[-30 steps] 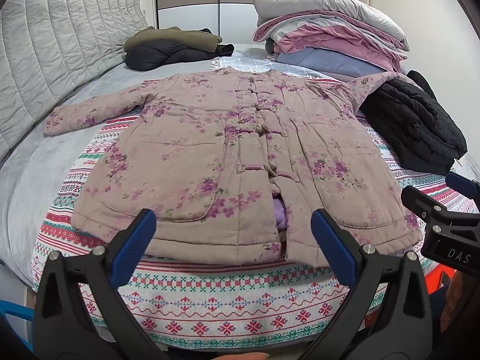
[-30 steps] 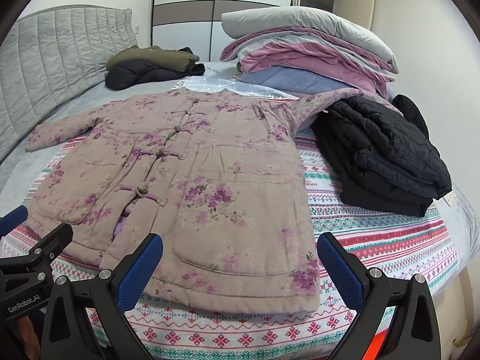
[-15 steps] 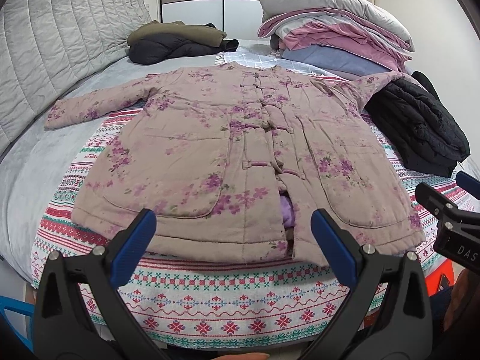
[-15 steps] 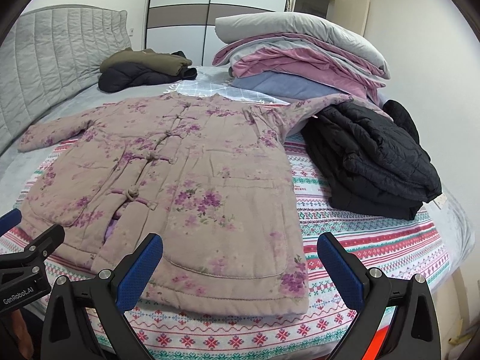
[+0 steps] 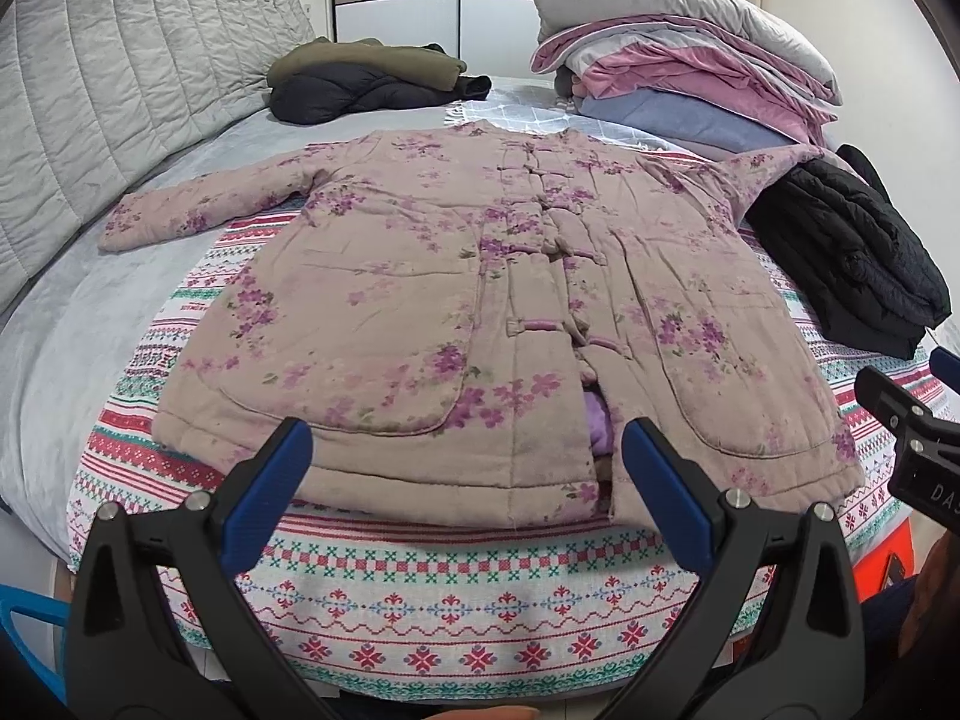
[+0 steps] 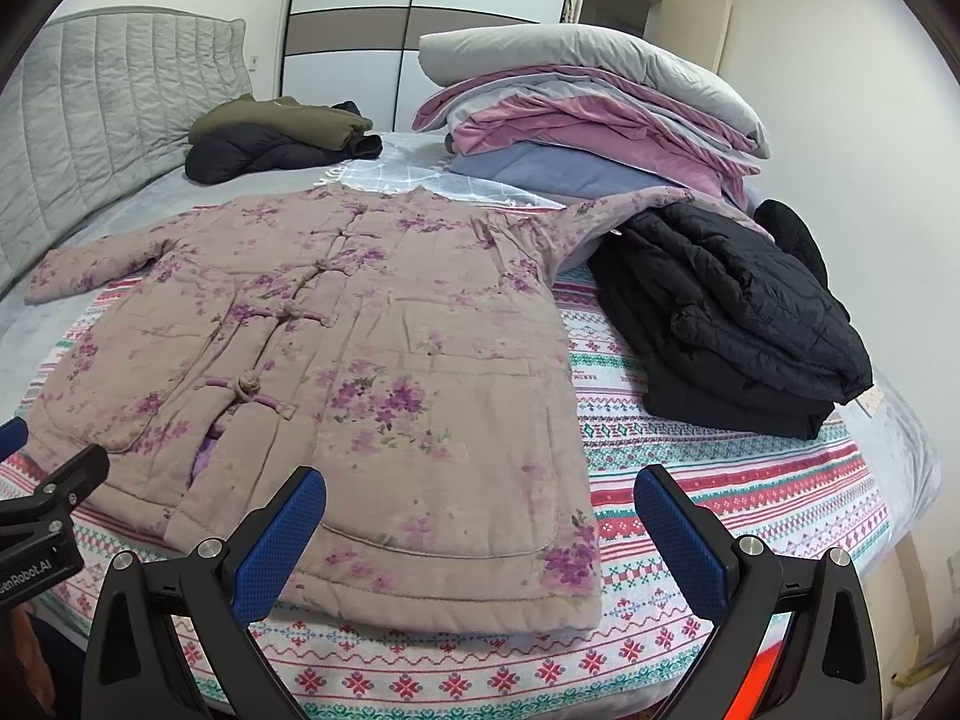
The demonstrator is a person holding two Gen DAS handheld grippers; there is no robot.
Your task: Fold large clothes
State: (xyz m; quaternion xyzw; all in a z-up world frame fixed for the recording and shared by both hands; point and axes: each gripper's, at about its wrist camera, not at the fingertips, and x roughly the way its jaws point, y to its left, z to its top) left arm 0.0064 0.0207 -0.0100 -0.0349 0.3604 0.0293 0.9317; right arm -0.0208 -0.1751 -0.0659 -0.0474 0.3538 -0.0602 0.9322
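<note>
1. The left tongs (image 5: 467, 462) stand wide apart with nothing between their blue pads, held over the near edge of the bed just short of the coat's hem. The right tongs (image 6: 480, 510) are likewise spread and empty, with the coat's right front corner lying just ahead of them.
2. Straight ahead of both tongs, the floral padded coat (image 5: 456, 300) lies flat and face up on a patterned blanket (image 5: 456, 594), buttoned with knotted loops; a purple lining shows at the gap near the hem.
3. Its one sleeve stretches out left of the left tongs onto the grey bedsheet (image 5: 72, 348); the other sleeve runs up and right, its end resting on a folded black jacket (image 6: 738, 312).
4. That black jacket sits ahead and right of the right tongs, touching the sleeve and so in the way of it.
5. Farther off, a pile of folded bedding (image 6: 588, 114) stands beyond the jacket, and an olive and dark bundle (image 5: 366, 78) lies far ahead to the left, by the quilted headboard (image 5: 120, 96).
6. Each view catches the other tool at its edge: "DA" can be read in the left view, "enRobot.AI" in the right.
7. Compared with a second ago, both tongs have eased closer to the coat, which now looks larger; nothing on the bed has shifted.
</note>
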